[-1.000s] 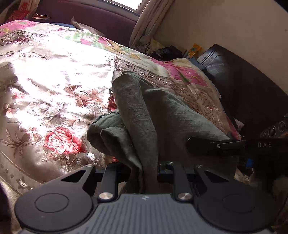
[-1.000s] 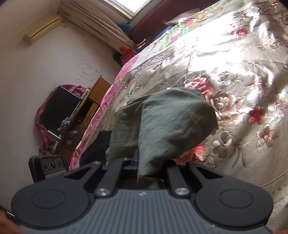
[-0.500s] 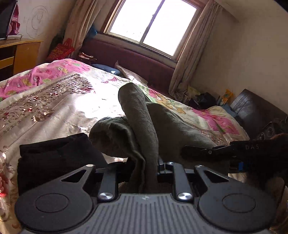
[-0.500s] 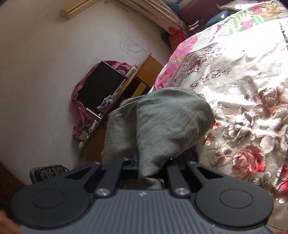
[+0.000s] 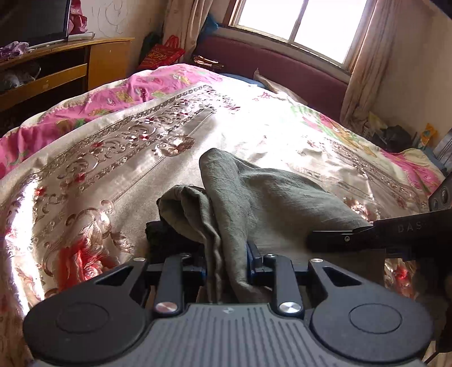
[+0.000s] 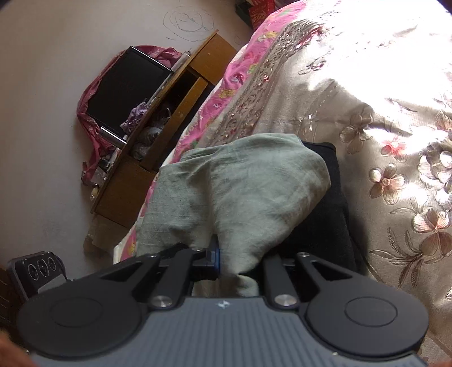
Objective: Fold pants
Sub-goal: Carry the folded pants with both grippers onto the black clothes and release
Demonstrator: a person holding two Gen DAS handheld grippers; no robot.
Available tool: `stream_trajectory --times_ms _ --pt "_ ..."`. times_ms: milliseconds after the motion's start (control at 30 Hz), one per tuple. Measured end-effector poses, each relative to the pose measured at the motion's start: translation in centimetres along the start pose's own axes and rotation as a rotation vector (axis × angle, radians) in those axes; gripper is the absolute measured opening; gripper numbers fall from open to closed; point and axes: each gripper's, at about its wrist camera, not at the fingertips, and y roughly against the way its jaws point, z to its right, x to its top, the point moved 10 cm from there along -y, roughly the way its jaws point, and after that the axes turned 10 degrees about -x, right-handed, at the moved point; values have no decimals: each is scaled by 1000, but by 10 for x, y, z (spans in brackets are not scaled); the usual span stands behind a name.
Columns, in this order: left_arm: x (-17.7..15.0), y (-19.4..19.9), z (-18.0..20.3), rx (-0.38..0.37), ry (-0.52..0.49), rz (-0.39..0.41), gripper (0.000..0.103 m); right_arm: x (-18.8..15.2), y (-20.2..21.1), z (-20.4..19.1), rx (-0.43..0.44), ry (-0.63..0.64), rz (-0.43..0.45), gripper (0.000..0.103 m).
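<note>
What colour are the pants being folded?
The pants are a muted grey-green, plain with no pattern; the right wrist view shows them best.

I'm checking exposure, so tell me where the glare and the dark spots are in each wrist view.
Left wrist view: the window and the sunlit bedspread blow out to white; the pants stay readable. Right wrist view: the bedspread's upper right is washed out, and the black garment under the pants loses detail.
</note>
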Motion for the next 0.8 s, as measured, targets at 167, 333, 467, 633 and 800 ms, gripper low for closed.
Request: stream_trajectory --times_ms 167,333,467,633,800 --pt "-10 9 -10 35 -26 12 59 -5 9 10 -58 58 33 35" --pt "-1 27 -19 119 -84 19 75 -1 48 21 -155 163 140 47" --pt "17 48 -19 242 -153 76 74 11 74 14 -233 216 270 46" --pt "52 65 12 261 -179 252 73 14 63 -18 -244 302 353 46" --pt "49 27 38 271 -244 269 74 6 22 -23 -315 403 344 44"
